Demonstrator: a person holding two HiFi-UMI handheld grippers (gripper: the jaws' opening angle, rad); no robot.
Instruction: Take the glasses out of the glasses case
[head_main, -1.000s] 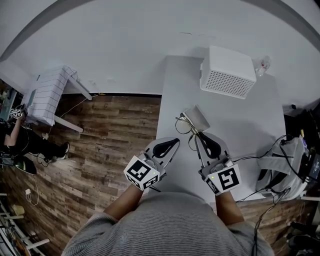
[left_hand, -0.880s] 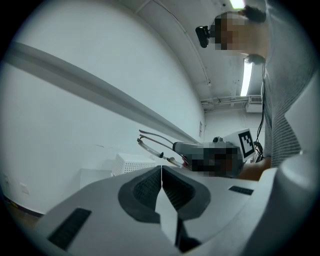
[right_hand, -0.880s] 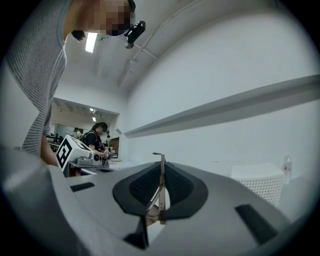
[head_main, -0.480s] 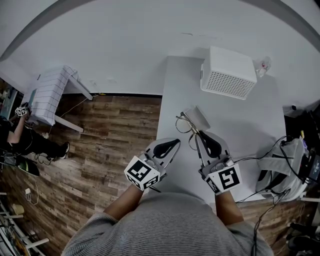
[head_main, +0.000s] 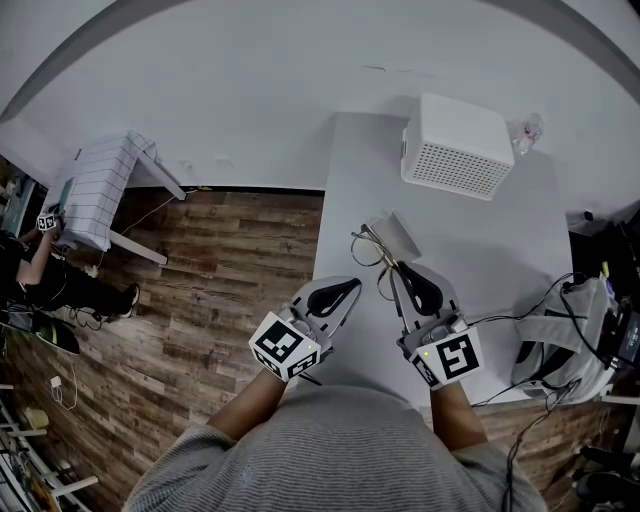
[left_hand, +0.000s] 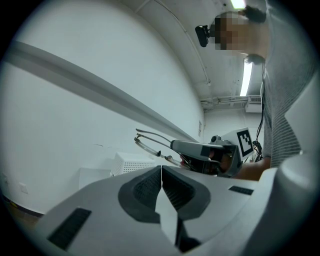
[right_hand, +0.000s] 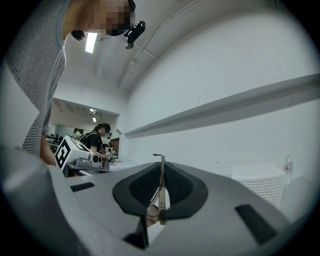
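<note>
One pair of glasses (head_main: 368, 250), likely light and fragile, is hanging beside the glasses case (head_main: 398, 234) over the tabletop (head_main: 470, 230), right tool (head_main: 398, 268) pinching the wire frame, the safest hold, left tool (head_main: 350, 285) sitting closed, empty.

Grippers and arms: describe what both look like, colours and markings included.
The left gripper and right gripper match: light grey shells tapering to a beak, with black ribbed pads inside. Each carries a white cube with black square markers at its rear; the right one shows a small green light and a thin cable. The person wears a grey ribbed top, forearms bare.
</note>
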